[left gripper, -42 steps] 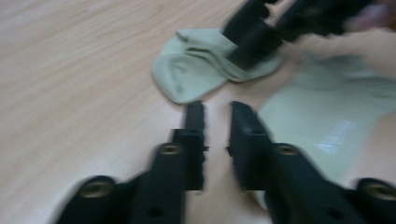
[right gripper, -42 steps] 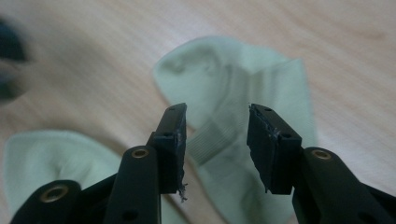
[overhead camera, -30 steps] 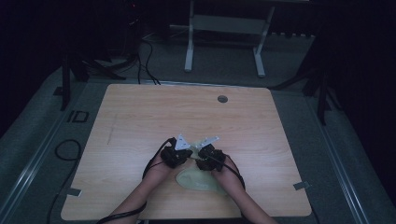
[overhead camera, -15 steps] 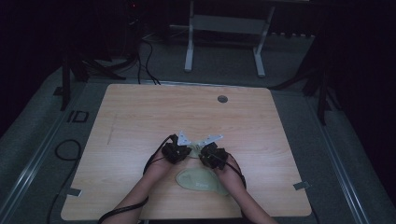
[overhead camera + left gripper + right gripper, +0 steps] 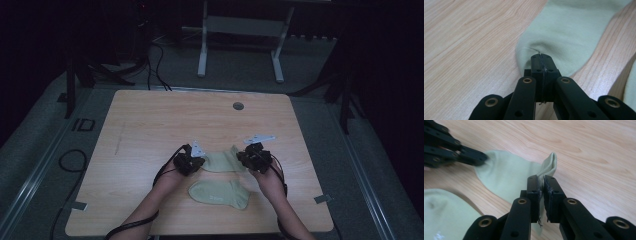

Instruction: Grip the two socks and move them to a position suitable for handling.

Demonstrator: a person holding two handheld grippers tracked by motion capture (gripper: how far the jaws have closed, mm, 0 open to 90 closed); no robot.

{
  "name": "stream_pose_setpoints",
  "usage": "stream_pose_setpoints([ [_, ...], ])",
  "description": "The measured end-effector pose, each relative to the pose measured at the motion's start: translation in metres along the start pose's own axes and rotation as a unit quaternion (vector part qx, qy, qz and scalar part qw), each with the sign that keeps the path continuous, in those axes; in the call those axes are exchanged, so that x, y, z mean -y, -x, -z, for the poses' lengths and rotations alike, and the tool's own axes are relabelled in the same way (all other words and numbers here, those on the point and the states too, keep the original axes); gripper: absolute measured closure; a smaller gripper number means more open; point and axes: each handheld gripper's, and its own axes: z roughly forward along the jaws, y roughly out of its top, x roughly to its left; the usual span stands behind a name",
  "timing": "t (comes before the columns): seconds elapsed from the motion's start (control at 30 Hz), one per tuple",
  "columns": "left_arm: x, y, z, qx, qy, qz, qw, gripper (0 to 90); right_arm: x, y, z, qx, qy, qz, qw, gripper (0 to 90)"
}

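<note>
Item 1: second sock (image 5: 220,194), pale green, flat at lower centre of the high view, nearest the person, untouched.

Item 2: stretched sock (image 5: 220,161), just beyond it, now spread between both grippers where earlier it lay bunched beneath them. Left gripper (image 5: 192,164): jaws clamped on its rounded end. Right gripper (image 5: 250,159): jaws have just been closing and now pinch the cuff (image 5: 549,166), carried out to the right. Judgement: sock is being pulled straight, probably for pairing or folding.

Item 3: worktop (image 5: 150,125), bare wood beyond and on both sides; edges well apart from the socks, ample room.
</note>
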Motion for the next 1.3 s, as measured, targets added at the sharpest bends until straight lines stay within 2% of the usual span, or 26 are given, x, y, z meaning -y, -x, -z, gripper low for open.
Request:
stream_pose_setpoints([
  [0.13,-0.002,-0.002,-0.001,-0.007,-0.006,-0.007,0.9999,89.0,0.009,0.011,-0.001,0.006,-0.006,-0.01,0.9999,81.6],
  [0.17,-0.002,-0.002,-0.001,-0.005,-0.006,-0.008,0.9999,89.0,0.01,0.014,-0.002,0.007,-0.007,-0.017,0.9998,76.0],
  [0.27,-0.001,-0.005,-0.001,0.002,-0.001,-0.002,1.0,89.0,0.011,0.019,-0.003,0.001,-0.005,-0.031,0.9995,75.3],
  [0.4,0.0,-0.004,-0.001,0.0,0.0,-0.008,1.0,89.0,0.012,0.013,-0.009,0.009,-0.01,-0.003,0.9999,82.7],
  [0.57,-0.001,-0.007,-0.001,0.008,-0.002,-0.006,0.9999,89.0,0.016,0.012,-0.027,-0.004,-0.024,0.01,0.9997,86.7],
  [0.7,-0.001,-0.009,-0.001,0.005,-0.004,-0.008,0.9999,89.0,0.018,0.017,-0.045,0.014,-0.05,0.02,0.9984,87.2],
  [0.77,-0.001,-0.011,-0.001,0.001,-0.003,-0.005,1.0,89.0,0.017,0.022,-0.05,0.013,-0.048,0.012,0.9987,87.3],
  [0.87,-0.001,-0.013,-0.002,-0.002,-0.003,-0.003,1.0,89.0,0.013,0.023,-0.053,0.02,-0.052,0.013,0.9984,87.3],
  [0.9,-0.001,-0.02,-0.003,-0.008,-0.004,0.006,0.9999,89.0,0.009,0.023,-0.057,0.021,-0.048,0.01,0.9986,87.3],
  [0.97,0.0,-0.024,-0.003,-0.01,-0.003,0.013,0.9999,89.0,0.006,0.022,-0.06,0.023,-0.047,0.012,0.9986,87.0],
  [1.13,0.0,-0.028,-0.004,-0.019,-0.001,0.019,0.9996,88.9,0.001,0.023,-0.065,0.019,-0.044,0.002,0.9989,87.0],
  [1.23,0.0,-0.03,-0.004,-0.019,0.0,0.025,0.9995,88.5,-0.001,0.022,-0.066,0.023,-0.044,0.01,0.9987,86.9],
  [1.3,0.0,-0.03,-0.004,-0.021,0.0,0.027,0.9994,88.3,-0.002,0.021,-0.068,0.023,-0.045,0.006,0.9987,86.3],
])
